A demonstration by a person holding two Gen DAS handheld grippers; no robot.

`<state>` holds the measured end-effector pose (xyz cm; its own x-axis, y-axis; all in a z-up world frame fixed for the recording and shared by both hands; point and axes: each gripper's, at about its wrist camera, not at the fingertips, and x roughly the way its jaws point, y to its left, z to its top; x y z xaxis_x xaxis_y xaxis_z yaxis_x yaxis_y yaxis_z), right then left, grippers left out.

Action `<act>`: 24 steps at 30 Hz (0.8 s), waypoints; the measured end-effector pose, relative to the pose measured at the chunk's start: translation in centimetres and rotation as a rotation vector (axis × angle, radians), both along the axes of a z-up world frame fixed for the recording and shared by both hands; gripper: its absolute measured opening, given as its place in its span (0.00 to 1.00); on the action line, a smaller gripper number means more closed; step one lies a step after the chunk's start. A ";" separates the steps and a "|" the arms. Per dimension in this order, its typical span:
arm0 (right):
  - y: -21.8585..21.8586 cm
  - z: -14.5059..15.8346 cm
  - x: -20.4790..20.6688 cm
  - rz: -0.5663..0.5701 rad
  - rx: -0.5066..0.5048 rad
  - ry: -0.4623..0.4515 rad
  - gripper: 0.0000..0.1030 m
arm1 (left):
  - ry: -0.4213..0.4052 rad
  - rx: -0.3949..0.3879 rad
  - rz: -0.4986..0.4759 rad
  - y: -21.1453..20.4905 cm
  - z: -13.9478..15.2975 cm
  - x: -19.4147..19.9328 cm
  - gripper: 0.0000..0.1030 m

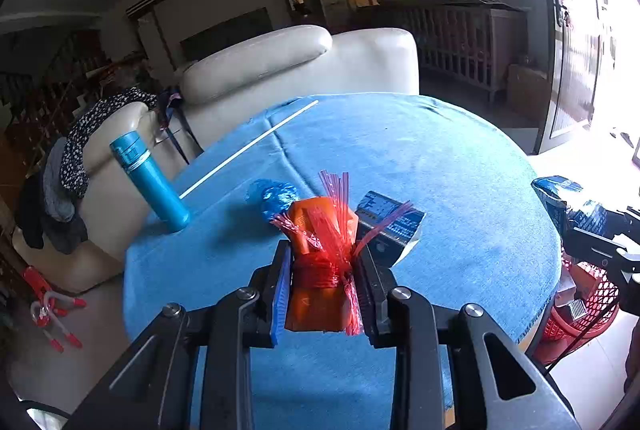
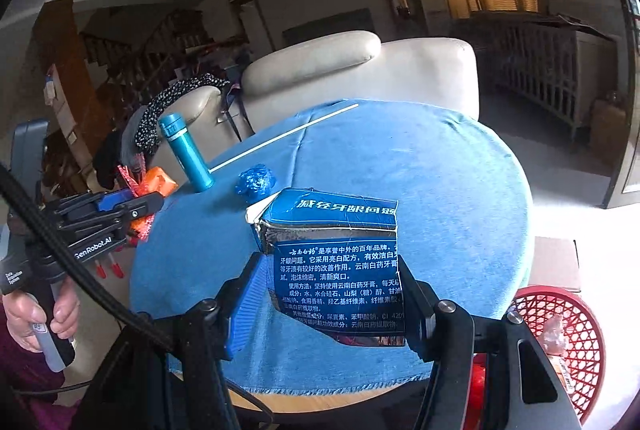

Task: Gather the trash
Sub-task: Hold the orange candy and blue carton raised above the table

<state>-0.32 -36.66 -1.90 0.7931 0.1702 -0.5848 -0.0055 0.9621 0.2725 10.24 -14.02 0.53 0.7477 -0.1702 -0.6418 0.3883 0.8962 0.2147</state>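
While the left hand-held gripper (image 1: 322, 282) clamps an orange wrapper bundle (image 1: 320, 262) tied with red netting, the bundle's long axis runs forward along the fingers, above the blue-clothed worktop (image 1: 440, 169). The right hand-held gripper (image 2: 334, 294) grips a blue torn carton (image 2: 340, 262) by its sides, printed face up, long axis likewise forward. A red basket (image 2: 560, 314) sits beside the worktop.

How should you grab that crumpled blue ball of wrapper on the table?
Take the crumpled blue wrapper across its middle, coming down from above. It is a small, roundish wad lying loose on the blue tablecloth, so probably any pair of opposite sides will do. Come in from the near side: the teal bottle stands close on its left and could be knocked over.
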 end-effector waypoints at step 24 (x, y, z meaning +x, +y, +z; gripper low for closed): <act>-3.5 -2.0 0.5 -0.071 0.035 0.013 0.62 | 0.034 0.067 -0.078 -6.2 -2.0 1.6 0.31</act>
<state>0.19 -40.15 -3.94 0.7963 0.1345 -0.5898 0.0659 0.9499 0.3056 11.86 -20.23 -1.43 0.7118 -0.1826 -0.6782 0.4642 0.8470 0.2591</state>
